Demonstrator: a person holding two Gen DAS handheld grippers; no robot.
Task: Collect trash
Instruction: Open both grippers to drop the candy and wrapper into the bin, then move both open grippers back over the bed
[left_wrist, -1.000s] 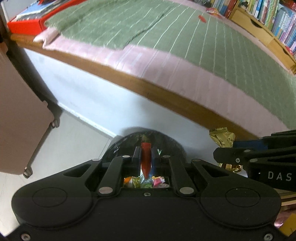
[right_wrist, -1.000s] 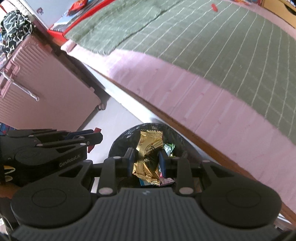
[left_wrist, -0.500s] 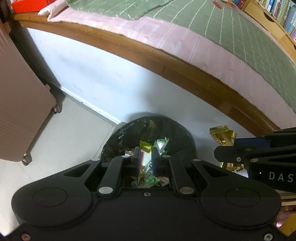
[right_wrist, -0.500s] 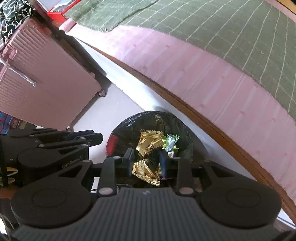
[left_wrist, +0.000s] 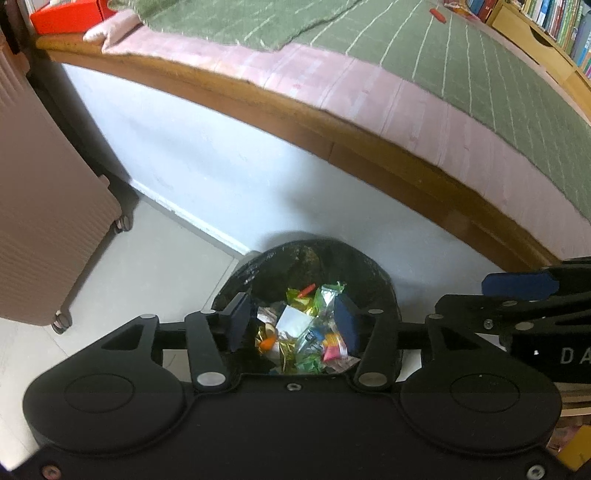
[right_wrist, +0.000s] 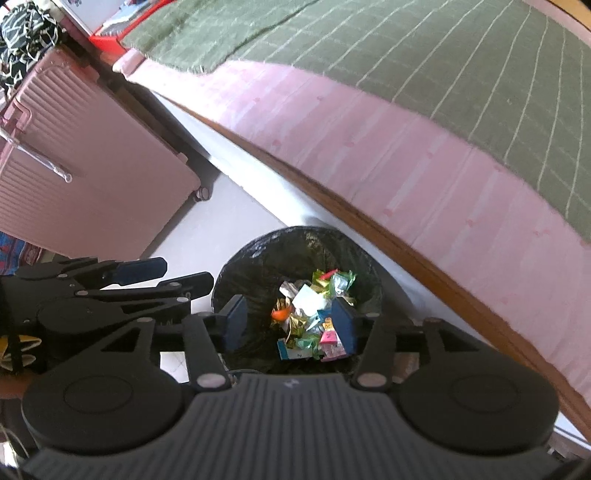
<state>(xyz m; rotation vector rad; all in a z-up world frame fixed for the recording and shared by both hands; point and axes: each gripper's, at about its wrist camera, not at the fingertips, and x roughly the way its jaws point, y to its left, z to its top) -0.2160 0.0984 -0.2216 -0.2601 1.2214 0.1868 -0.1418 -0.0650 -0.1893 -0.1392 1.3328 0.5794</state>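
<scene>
A round bin lined with a black bag (left_wrist: 373, 273) (right_wrist: 258, 251) stands on the floor against the bed's white side. Several crumpled wrappers (left_wrist: 303, 332) (right_wrist: 314, 317) lie inside it, among them gold foil, green foil, a white scrap and a small red piece. My left gripper (left_wrist: 291, 317) hangs open right above the bin with nothing between its fingers. My right gripper (right_wrist: 291, 319) is also open and empty over the bin. Each gripper shows at the edge of the other's view: the right one (left_wrist: 517, 291), the left one (right_wrist: 147, 275).
A bed with a green checked blanket (left_wrist: 461, 55) over a pink sheet (right_wrist: 406, 155) and a wooden frame edge (left_wrist: 332, 144) runs behind the bin. A pink ribbed suitcase (right_wrist: 85, 173) on wheels stands left. A small red wrapper (left_wrist: 438, 15) lies far back on the blanket. Bookshelves (left_wrist: 546, 26) sit beyond.
Both grippers opened over the bin. The red piece left the left gripper and the gold foil wrapper left the right one; both now lie among the trash.
</scene>
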